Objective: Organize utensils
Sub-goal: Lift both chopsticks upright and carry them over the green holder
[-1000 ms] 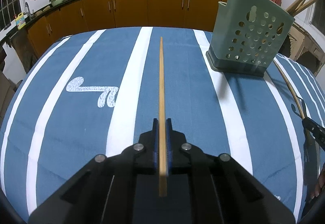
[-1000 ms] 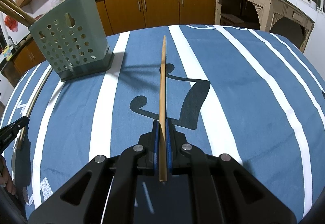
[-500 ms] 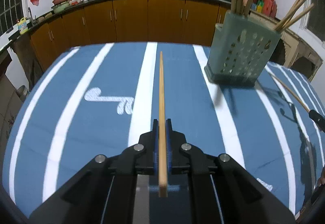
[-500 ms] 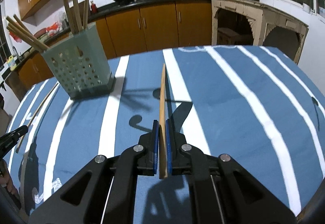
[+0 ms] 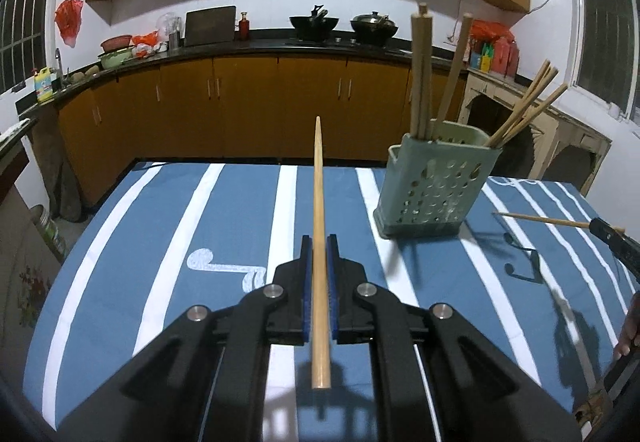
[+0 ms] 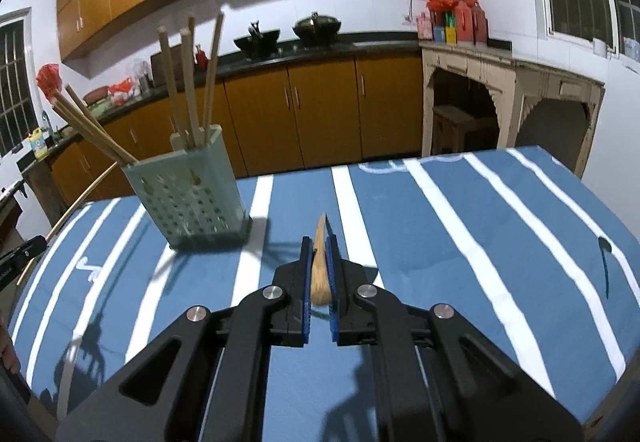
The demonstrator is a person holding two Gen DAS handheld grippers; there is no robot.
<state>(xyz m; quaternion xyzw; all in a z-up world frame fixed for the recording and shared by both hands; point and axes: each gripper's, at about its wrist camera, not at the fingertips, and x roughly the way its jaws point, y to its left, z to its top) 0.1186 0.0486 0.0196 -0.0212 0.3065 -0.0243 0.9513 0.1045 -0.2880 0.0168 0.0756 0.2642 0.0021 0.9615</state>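
Our left gripper [image 5: 318, 242] is clamped on a chopstick [image 5: 319, 226] above the striped tablecloth [image 5: 168, 242]; to its right the green holder [image 5: 434, 193], already bristling with sticks, stands near the table's far edge, and our right gripper [image 6: 319, 242] pinches a second chopstick [image 6: 320, 266], clear of the cloth.

no legible text anywhere, bottle labels on the counter (too blurred)
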